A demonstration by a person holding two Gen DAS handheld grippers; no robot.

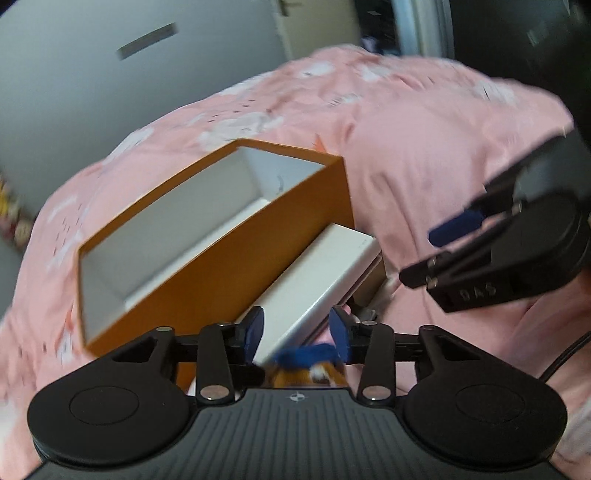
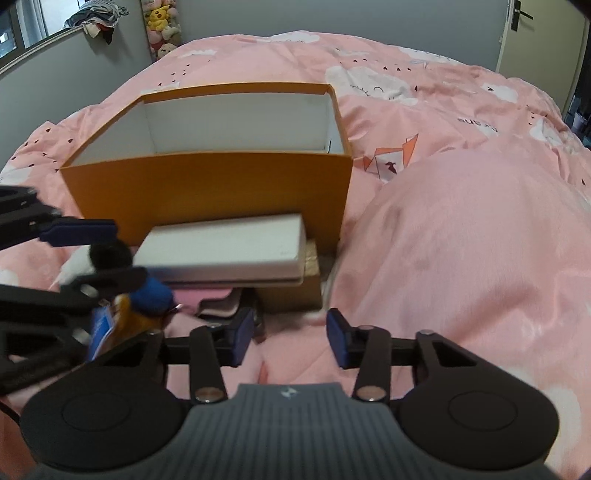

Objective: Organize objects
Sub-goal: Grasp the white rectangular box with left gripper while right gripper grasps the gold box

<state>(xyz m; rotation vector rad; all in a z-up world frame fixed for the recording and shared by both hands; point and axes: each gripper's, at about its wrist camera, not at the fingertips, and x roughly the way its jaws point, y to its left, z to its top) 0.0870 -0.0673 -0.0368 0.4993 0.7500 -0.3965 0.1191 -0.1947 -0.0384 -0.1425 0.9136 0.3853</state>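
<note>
Here, your left gripper [image 1: 295,334] grasps a small plush toy [image 1: 308,371] beside the open orange box [image 2: 207,192] on the pink quilt [image 2: 461,240]; your right gripper [image 2: 290,341] hangs parted, holding nothing.

This is a bedroom in a home. A bed covered by a pink cloud-print duvet [image 2: 461,229] fills the view. Beyond the duvet's far left corner, plush toys [image 2: 162,26] stand against the grey wall, with clothes [image 2: 98,18] heaped on a windowsill left of them.
</note>
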